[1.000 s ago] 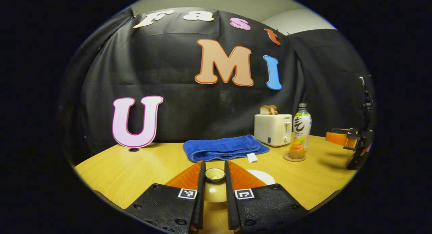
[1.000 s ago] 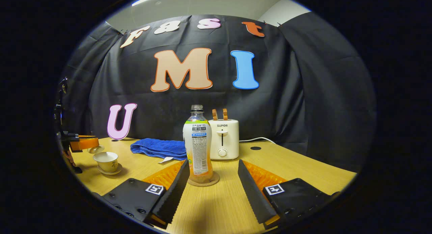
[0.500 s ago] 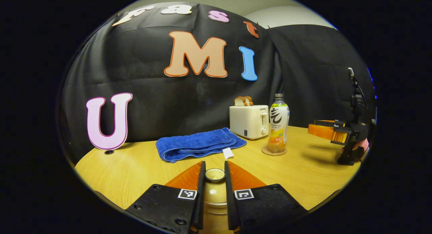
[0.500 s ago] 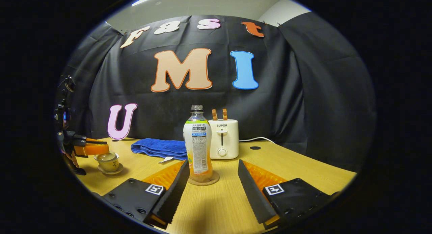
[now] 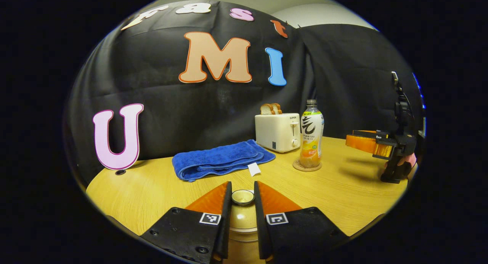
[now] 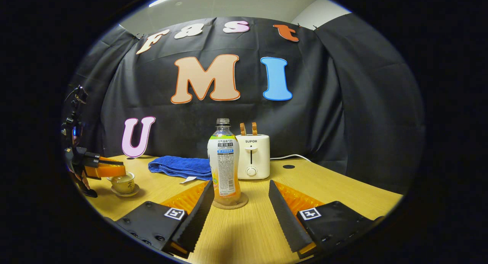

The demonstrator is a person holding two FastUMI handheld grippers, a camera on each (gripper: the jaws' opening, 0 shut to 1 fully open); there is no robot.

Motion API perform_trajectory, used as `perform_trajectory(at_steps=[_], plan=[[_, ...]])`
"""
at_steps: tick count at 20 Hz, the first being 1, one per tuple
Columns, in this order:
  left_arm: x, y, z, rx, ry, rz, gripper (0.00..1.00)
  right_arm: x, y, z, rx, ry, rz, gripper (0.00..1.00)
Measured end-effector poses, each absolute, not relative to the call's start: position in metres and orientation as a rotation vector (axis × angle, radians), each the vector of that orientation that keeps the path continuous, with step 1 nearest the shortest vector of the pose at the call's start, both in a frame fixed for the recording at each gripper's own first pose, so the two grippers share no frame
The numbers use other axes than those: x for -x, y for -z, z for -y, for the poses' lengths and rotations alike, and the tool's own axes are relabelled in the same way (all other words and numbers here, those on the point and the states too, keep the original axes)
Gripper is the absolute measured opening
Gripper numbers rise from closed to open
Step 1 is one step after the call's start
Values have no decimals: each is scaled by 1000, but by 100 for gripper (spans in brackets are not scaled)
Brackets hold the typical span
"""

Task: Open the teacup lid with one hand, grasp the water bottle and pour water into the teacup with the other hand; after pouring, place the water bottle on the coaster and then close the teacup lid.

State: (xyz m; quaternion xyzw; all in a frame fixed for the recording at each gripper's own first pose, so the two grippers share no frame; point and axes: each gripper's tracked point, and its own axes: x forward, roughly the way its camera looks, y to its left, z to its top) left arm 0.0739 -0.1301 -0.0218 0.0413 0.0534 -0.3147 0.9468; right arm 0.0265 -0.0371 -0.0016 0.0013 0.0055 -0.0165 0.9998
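Lowered since a second ago, the left gripper (image 5: 242,218) is pinching the lid (image 5: 243,197) onto the teacup (image 6: 122,182) near the worktop's (image 6: 251,233) left edge. Farther in, the right gripper (image 6: 239,210) is sitting spread before the water bottle (image 6: 224,161), which is standing on its coaster (image 6: 230,204).

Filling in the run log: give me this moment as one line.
phase: closing lid | left gripper: shut on teacup lid, over teacup | right gripper: open | water bottle: upright on coaster
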Motion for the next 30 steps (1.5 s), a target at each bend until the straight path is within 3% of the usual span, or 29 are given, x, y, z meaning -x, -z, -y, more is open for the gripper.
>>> perform_trajectory(at_steps=[1,3,4,8,9,22,26,27,30], plan=[[-73,21,131,-84,647,-109,30,-26,1,37,-3,33,-11,93],[-73,21,131,-81,647,-106,42,-26,2,37,-3,33,-11,92],[-72,21,131,-80,649,-105,64,-26,1,37,-3,33,-11,92],[-75,20,124,-73,615,-102,92,-26,1,40,-1,49,-10,95],[-75,19,124,-70,607,-98,95,-26,1,40,-2,49,-10,89],[-44,0,91,17,521,6,96,-25,1,41,-2,58,-9,92],[-40,1,60,12,381,1,96,-25,1,42,-2,60,-9,92],[-41,2,49,11,330,-1,99,-26,2,41,-2,61,-9,92],[-38,2,12,5,152,-3,96,-25,1,43,-1,68,-9,92]])
